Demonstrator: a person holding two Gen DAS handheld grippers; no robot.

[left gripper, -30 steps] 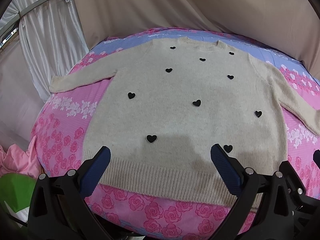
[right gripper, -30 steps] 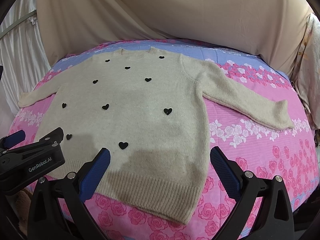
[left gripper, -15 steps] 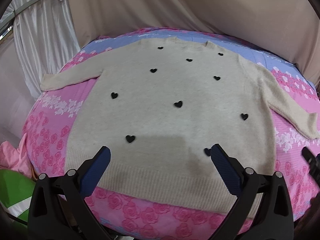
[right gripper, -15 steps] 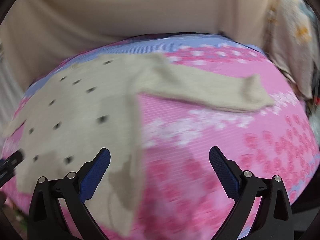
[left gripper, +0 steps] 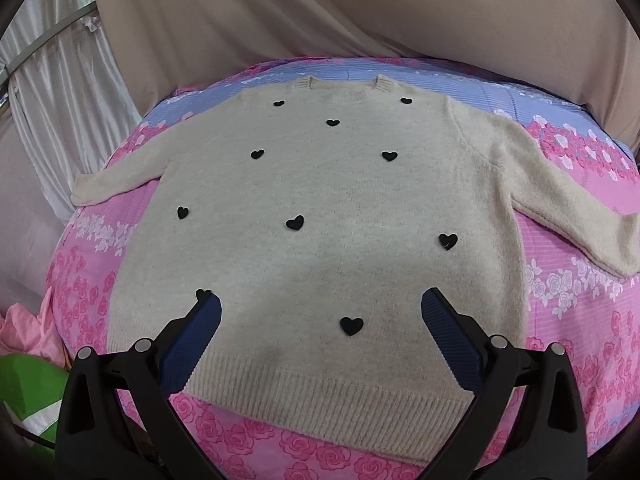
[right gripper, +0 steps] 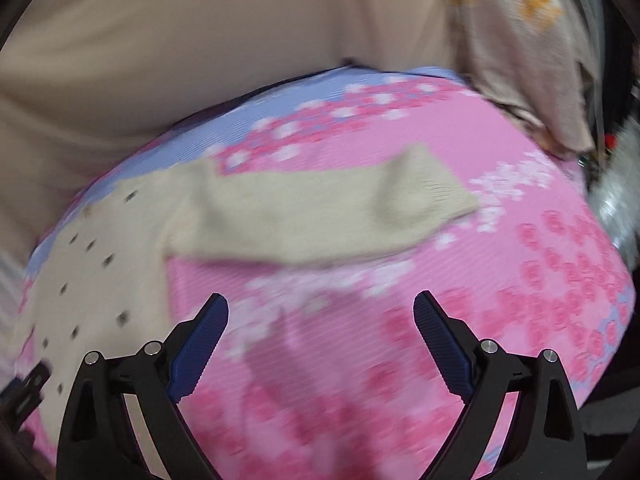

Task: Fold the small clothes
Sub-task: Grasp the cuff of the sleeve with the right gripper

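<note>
A pink sheet [left gripper: 568, 320] with rose print and a blue band at its far edge covers the work surface, and beige drapes [left gripper: 360, 12] hang behind it. On the sheet a cream sweater [left gripper: 320, 208] dotted with small black hearts [left gripper: 295, 222] lies flat, front up, neck to the far side, ribbed hem at the near side, both sleeves spread out to the sides.

The left gripper [left gripper: 321, 306] hangs over the lower body of the sweater, just above the hem, jaws wide apart and empty. Its blue pads [left gripper: 448, 332] stand clear of the knit; one heart shows between them, and another peeks out at the tip of the left pad. No cloth is pinched.

The right gripper [right gripper: 321, 312] is over bare sheet [right gripper: 500, 208], off the sweater's side. In its blurred view the sweater [right gripper: 100, 280] lies to the left, and the sleeve [right gripper: 320, 216] stretches across the sheet beyond the fingertips, cuff to the right, well apart from the pads. Its jaws have just been closing slightly yet stand wide, with only sheet between them; it grips nothing.

At the lower left edge of the right view a dark part of the left gripper [right gripper: 28, 390] juts in over the sweater.
</note>
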